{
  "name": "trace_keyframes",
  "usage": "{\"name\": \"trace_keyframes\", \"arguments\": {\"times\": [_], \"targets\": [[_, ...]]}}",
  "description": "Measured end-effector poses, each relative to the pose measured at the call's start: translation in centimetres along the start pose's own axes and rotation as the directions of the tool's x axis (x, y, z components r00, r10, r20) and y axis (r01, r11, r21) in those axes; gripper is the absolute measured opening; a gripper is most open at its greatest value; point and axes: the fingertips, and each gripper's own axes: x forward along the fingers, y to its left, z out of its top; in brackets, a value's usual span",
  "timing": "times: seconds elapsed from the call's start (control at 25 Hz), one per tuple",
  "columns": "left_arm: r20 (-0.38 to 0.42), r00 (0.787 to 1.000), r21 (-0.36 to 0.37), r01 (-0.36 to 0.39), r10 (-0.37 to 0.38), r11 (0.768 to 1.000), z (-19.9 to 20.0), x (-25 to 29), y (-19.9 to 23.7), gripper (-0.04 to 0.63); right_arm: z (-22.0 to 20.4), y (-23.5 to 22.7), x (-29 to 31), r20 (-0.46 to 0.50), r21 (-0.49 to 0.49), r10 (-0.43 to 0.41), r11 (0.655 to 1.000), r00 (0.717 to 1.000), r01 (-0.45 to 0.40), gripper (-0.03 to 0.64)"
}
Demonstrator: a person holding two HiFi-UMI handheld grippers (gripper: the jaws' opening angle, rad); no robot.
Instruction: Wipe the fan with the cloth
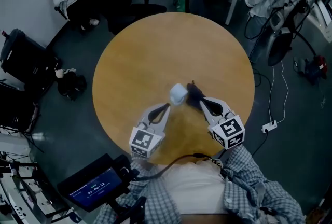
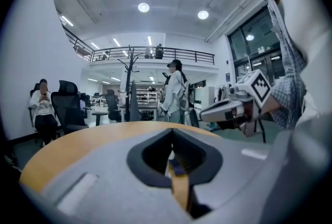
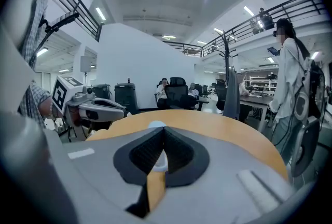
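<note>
Left gripper point(image 1: 167, 106) is held over the near half of the round wooden table point(image 1: 155, 46) and aimed at its middle. Its jaws are seen fully together. A dark blue sliver shows in the slit, and whether it is pinched or lies beyond cannot be told.

Small white rounded fan point(image 1: 178, 94) is found about the table's middle, just beside the left tips. Whether it is resting or lifted is not resolved. The left gripper is judged to be placed there to steady it.

Dark crumpled cloth point(image 1: 194, 94) is bunched just right of the fan.

Right gripper point(image 1: 199, 99) is angled in from the near right edge. Its jaws are closed narrow, apparently pinched on the cloth so that it can be drawn across the fan.
</note>
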Motion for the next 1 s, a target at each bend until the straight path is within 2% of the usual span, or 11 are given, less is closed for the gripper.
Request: {"name": "trace_keyframes", "arguments": {"times": [0.32, 1.0], "targets": [[-0.001, 1.000, -0.004, 0.014, -0.014, 1.000, 0.5, 0.5, -0.4, 0.002, -0.1, -0.3, -0.2, -0.012, -0.003, 0.000, 1.000, 1.000, 0.000, 0.003], [-0.020, 1.000, -0.028, -0.005, 0.004, 1.000, 0.6, 0.1, -0.1, 0.002, -0.8, 0.8, 0.3, -0.042, -0.011, 0.065, 0.998, 0.997, -0.066, 0.003]]}}
